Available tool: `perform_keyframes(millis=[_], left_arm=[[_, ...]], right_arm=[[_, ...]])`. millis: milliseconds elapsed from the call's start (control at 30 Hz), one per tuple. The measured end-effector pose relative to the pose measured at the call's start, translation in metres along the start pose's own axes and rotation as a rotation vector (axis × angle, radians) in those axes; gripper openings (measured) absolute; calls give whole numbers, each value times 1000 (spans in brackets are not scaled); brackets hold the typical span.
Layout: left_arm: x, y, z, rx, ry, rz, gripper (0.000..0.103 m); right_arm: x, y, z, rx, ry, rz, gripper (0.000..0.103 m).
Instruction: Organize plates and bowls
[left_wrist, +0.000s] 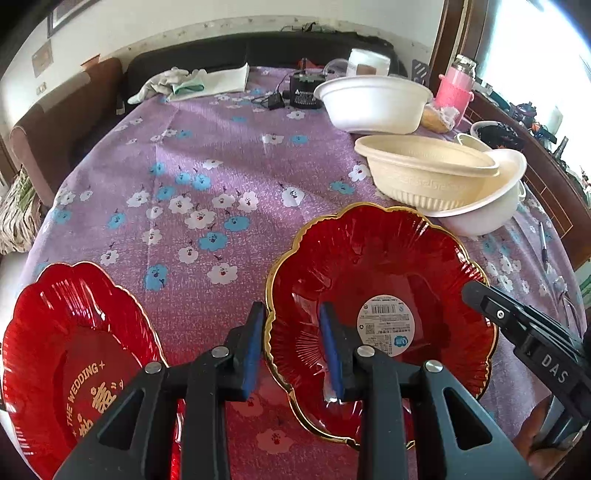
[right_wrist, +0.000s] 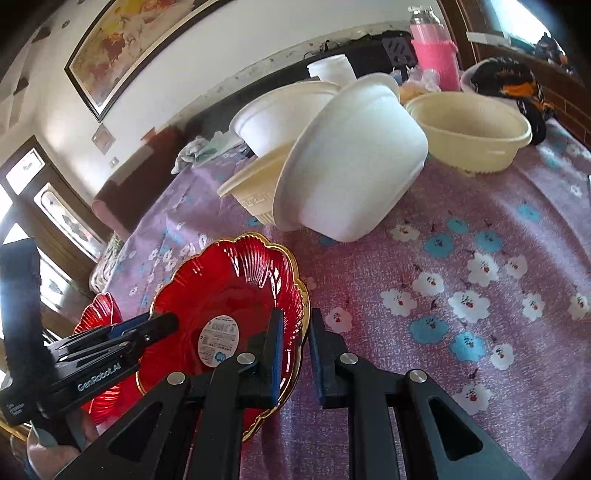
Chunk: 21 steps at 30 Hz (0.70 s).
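On the left plate (left_wrist: 74, 354), "THE WEDDING"

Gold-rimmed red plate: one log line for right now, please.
object: gold-rimmed red plate | right gripper: shut on rim | left gripper: open, fingers astride opposite rim

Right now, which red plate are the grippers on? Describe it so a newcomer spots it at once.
On the purple flowered tablecloth, look in front of the tilted stack of pale bowls. The gold-rimmed red plate sits between both grippers. It alone carries a round white sticker; the other red plate has gold lettering instead.
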<state>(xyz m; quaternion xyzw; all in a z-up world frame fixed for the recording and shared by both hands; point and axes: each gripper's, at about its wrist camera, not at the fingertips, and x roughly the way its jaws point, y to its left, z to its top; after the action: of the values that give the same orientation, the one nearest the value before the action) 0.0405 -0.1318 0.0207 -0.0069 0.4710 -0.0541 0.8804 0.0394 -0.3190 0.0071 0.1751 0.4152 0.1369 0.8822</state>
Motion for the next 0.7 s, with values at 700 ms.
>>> perform_keyframes(millis=[700], left_arm=[[-35, 9, -3, -19, -68, -26, 28]], right_arm=[[-10, 4, -2, 8, -37, 78, 15]])
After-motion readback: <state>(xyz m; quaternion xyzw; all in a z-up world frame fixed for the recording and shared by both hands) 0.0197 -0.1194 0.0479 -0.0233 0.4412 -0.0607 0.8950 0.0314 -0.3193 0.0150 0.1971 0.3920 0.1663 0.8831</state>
